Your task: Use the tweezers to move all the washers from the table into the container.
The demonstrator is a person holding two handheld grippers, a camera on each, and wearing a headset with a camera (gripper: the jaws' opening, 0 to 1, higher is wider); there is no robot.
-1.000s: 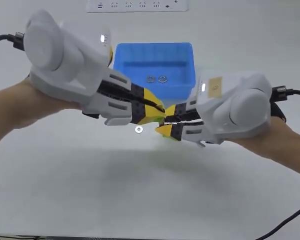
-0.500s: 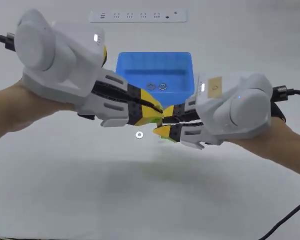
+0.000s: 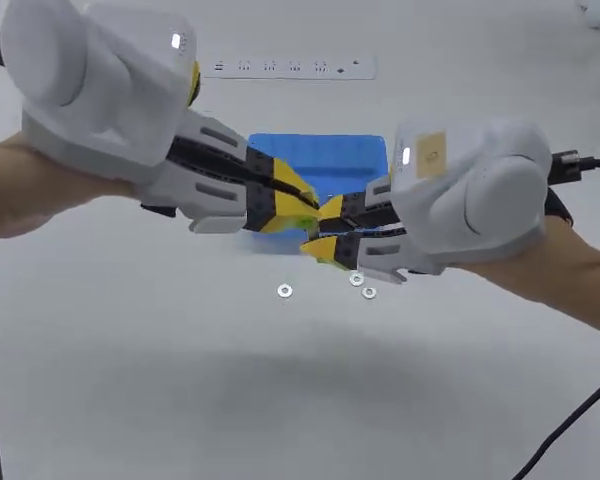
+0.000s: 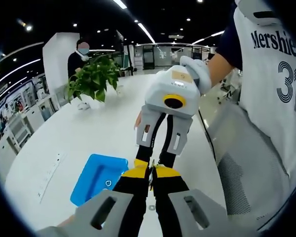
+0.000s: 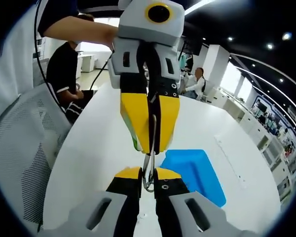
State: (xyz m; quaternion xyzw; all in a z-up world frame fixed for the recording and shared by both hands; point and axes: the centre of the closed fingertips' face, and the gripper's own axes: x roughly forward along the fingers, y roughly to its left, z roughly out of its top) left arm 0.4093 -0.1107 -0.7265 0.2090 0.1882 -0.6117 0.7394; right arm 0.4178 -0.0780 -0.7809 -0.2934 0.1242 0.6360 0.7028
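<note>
While the left gripper (image 3: 302,206) and the right gripper (image 3: 330,232) meet tip to tip above the white table (image 3: 280,380), the tweezers (image 5: 151,143) run as a thin silver strip from one pair of yellow tips to the other, as the right gripper view shows. The left gripper's jaws are pinched narrowly on the tweezers along their length, and the right gripper's jaws are likewise pressed in on the tweezers' rounded end, with only a slim gap between them. Behind the two grippers stands the blue container (image 3: 325,160), partly hidden by them in the head view; in the left gripper view one small ring (image 4: 108,183) lies on its floor. Three washers lie on the table in front of the container, below the gripper tips: one (image 3: 284,291) apart to the left, and two just beside each other to the right (image 3: 356,280) (image 3: 369,292), beneath the right gripper. None of these touches the tweezers. A white power strip (image 3: 290,67) lies on the table beyond the container
</note>
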